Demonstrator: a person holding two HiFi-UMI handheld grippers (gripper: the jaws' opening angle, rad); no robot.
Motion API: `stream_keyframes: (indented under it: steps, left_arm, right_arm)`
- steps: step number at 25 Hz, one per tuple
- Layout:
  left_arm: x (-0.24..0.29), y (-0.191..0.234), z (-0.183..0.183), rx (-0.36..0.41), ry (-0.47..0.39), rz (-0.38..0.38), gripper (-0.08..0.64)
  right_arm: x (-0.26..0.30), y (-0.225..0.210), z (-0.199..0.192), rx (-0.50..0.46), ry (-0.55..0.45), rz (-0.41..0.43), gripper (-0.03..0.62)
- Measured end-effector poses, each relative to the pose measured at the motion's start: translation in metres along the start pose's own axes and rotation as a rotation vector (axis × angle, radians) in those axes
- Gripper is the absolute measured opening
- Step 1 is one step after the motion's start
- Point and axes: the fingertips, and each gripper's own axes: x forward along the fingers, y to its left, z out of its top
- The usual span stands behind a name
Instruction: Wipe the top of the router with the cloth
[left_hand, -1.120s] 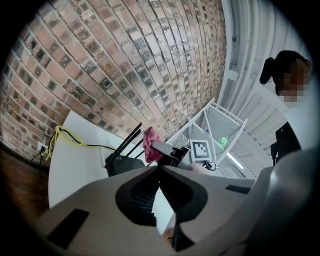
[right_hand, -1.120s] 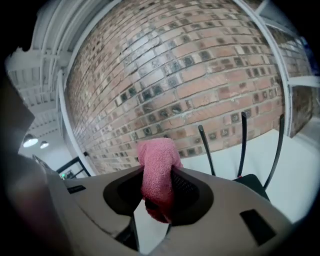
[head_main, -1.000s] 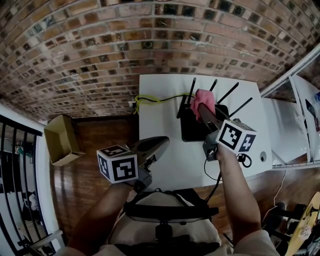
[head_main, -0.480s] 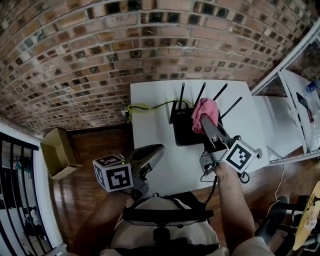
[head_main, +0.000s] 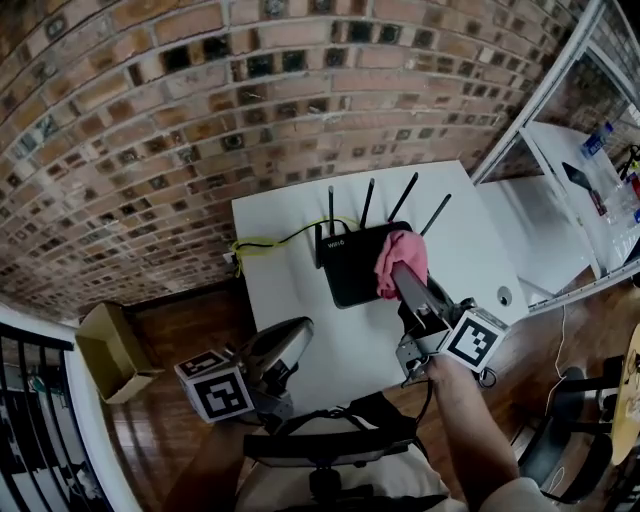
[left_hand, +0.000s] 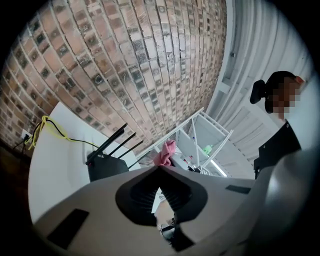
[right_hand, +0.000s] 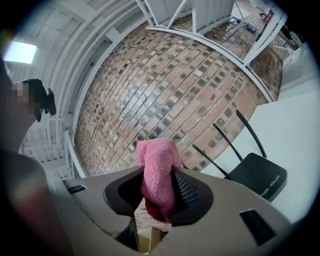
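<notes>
A black router (head_main: 352, 265) with several upright antennas stands on the white table (head_main: 290, 300) near the brick wall. My right gripper (head_main: 400, 272) is shut on a pink cloth (head_main: 398, 258), which hangs over the router's right end. In the right gripper view the pink cloth (right_hand: 157, 177) is pinched between the jaws and the router (right_hand: 259, 175) lies to the right. My left gripper (head_main: 290, 335) hovers by the table's near left edge, shut, nothing in it. The left gripper view shows the router (left_hand: 106, 165) and the cloth (left_hand: 166, 152) ahead.
A yellow cable (head_main: 270, 242) runs from the router off the table's left side. A cardboard box (head_main: 110, 350) sits on the wood floor at left. White shelving (head_main: 590, 190) stands to the right. A black cord (head_main: 487, 378) hangs at the table's near right corner.
My right gripper has carried the cloth left and nearer over the router's right end. The left gripper rose slightly. The head view has shifted, so the table sits lower in the picture.
</notes>
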Motion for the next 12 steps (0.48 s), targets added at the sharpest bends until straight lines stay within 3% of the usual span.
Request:
stream_keyframes:
  steps: [5,12]
  left_arm:
    - [0.006,-0.006,-0.002,-0.007,-0.024,-0.001,0.005]
    - [0.023,-0.023,-0.012,0.038,-0.06,0.039,0.005]
  right_arm:
    - [-0.017,-0.007,0.001,0.027,0.036,-0.018,0.147]
    - [-0.037,-0.005,0.013,-0.041,0.096,0.036,0.147]
